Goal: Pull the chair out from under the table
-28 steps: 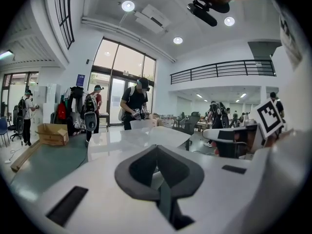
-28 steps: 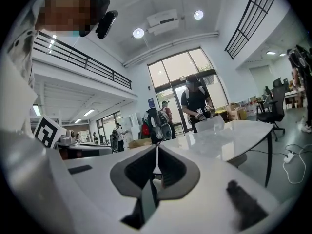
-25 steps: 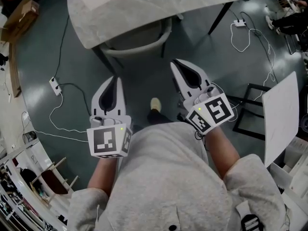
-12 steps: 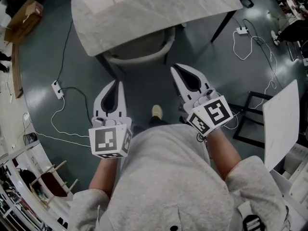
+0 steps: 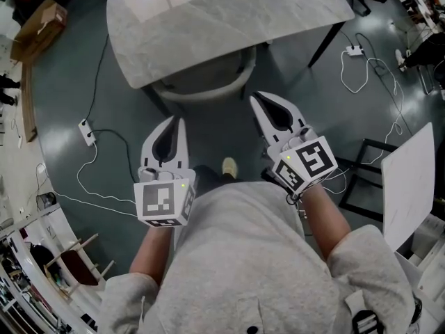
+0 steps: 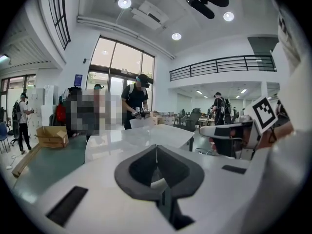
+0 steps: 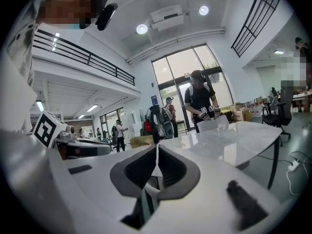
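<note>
Head view: the chair (image 5: 206,88) is seen pushed in under the table (image 5: 229,12). Only its pale, curved back rim and a bit of seat can be seen. It is likely stiff and fairly heavy, so the top rim is best grabbed on both sides. The left gripper (image 5: 181,120) and right gripper (image 5: 254,97) are held near it, not touching. Both pairs of jaws are pressed together on nothing.

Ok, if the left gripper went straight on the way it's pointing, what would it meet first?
Most likely the chair's curved back under the table, right ahead of the left gripper, though depth is unclear from above.
</note>
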Demonstrator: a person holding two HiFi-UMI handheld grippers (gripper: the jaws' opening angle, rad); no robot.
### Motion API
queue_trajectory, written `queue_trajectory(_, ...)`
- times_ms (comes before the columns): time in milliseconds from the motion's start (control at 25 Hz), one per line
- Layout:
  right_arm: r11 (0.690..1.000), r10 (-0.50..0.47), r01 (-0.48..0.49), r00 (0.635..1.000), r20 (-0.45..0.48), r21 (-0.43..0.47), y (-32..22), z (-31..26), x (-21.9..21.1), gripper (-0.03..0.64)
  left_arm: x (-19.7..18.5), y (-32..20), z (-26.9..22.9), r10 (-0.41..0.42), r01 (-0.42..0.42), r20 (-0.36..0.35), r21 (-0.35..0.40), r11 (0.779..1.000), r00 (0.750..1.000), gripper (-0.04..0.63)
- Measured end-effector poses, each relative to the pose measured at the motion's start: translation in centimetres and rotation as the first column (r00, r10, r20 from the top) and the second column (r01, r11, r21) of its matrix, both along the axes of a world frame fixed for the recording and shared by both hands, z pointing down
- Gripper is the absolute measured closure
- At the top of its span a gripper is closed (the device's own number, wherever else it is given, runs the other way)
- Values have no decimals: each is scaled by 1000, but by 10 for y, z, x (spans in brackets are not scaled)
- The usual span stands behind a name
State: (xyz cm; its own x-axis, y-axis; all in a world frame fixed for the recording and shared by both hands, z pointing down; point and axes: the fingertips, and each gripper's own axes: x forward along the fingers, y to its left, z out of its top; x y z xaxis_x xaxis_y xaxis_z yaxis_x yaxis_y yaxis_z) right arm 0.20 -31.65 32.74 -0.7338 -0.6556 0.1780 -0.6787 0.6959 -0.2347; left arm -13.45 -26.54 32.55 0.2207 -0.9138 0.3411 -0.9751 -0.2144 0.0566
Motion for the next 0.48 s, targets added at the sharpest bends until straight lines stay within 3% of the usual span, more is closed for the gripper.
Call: queue_trajectory(480, 1000, 14, -14, 996, -85, -2, -14, 16, -11, 586, -17, -6, 21, 49, -49, 15, -53, 997, 999, 580)
